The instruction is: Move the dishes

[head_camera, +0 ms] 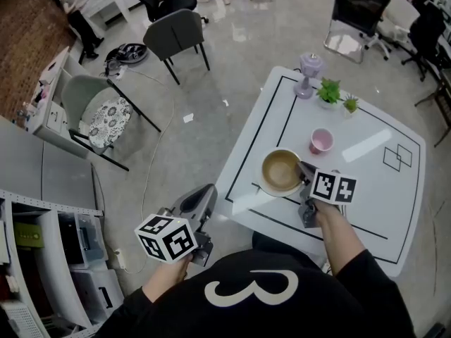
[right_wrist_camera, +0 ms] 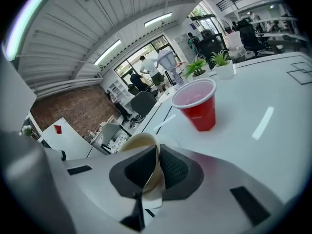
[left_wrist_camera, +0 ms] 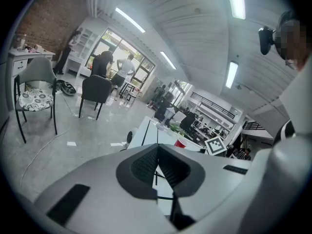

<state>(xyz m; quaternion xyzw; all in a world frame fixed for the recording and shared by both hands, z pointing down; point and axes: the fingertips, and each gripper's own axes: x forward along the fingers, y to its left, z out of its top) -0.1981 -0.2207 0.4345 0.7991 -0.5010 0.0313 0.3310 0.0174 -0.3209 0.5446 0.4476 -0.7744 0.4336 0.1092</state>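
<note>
The bowl point(head_camera: 280, 171) sits on the white bench point(head_camera: 373, 203), just beside the red cup point(head_camera: 321, 141), on the cup's side toward the person. The right tool point(head_camera: 303, 171) is clamped on its rim, with the thin edge caught between ribbed dark pads point(right_wrist_camera: 176, 168). The bowl is round, thin-walled and smooth, tan inside. The cup is tapered and looks light, and the bench is glossy with black lines. Gripped at one edge only, the bowl could pivot or slide off the pads when lifted, and a swing might topple the cup. The left tool point(head_camera: 203, 197), pressed closed on nothing, hangs well apart from the cup, off the bench over the floor.
</note>
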